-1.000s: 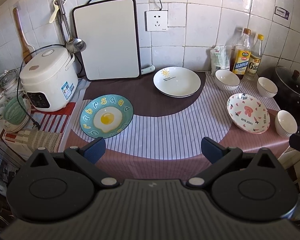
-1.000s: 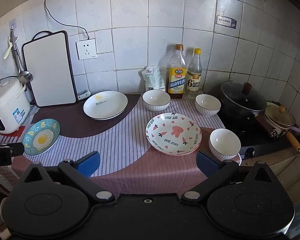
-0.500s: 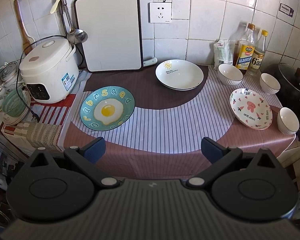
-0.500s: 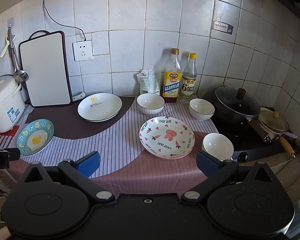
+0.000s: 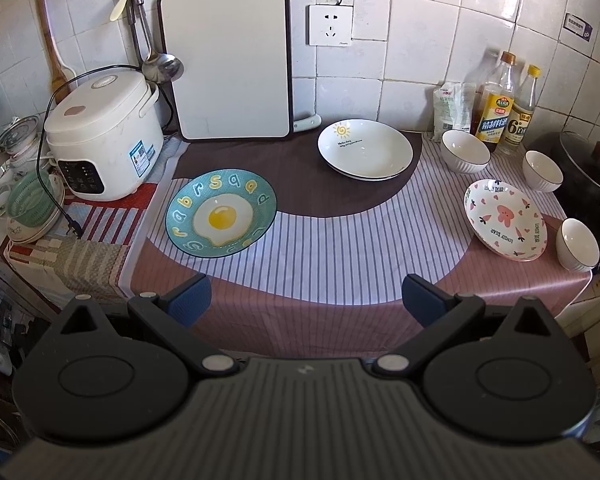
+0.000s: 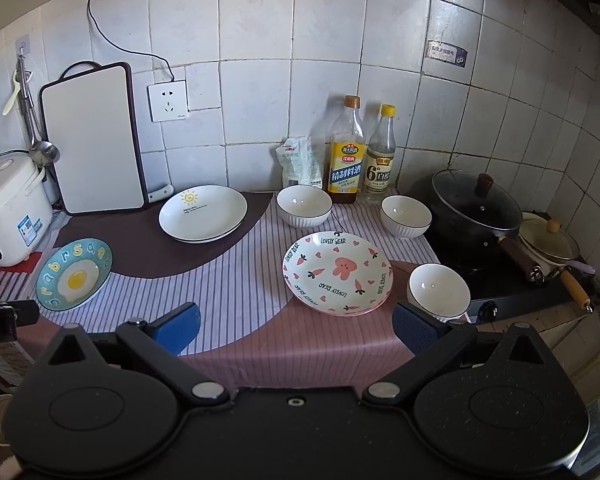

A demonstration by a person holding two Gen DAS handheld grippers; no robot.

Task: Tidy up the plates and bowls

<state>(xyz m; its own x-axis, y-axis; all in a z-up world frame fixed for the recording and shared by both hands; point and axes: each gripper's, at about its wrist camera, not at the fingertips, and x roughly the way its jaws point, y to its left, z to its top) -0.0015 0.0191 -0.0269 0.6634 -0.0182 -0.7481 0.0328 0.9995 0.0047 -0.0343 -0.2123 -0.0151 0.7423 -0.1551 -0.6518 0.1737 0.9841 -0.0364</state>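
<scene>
Three plates and three white bowls lie apart from one another on a striped cloth [image 5: 312, 248] covering the counter; positions are given relative to the white plate with a sun mark [image 5: 365, 149], which sits at the back of the cloth, just right of the upright cutting board [image 5: 226, 58]. The teal plate with a fried-egg design [image 5: 221, 213] lies to its front left, near the rice cooker [image 5: 102, 132]. The pink plate printed with a bear and carrots [image 6: 337, 273] lies to its front right. One ribbed white bowl [image 6: 304, 205] stands just to its right, in front of two bottles [image 6: 346, 152]; a second bowl [image 6: 406, 216] stands further right, beside a lidded black pan [image 6: 478, 204]; the third bowl [image 6: 439, 290] stands at the front right, just beside the pink plate and close to the cloth's edge. The left gripper [image 5: 305, 300] hangs over the front edge of the cloth, its jaws spread wide with nothing between them. The right gripper [image 6: 296, 326] is likewise spread wide and empty, with its right fingertip [image 6: 414, 328] seen just in front of the third bowl.
</scene>
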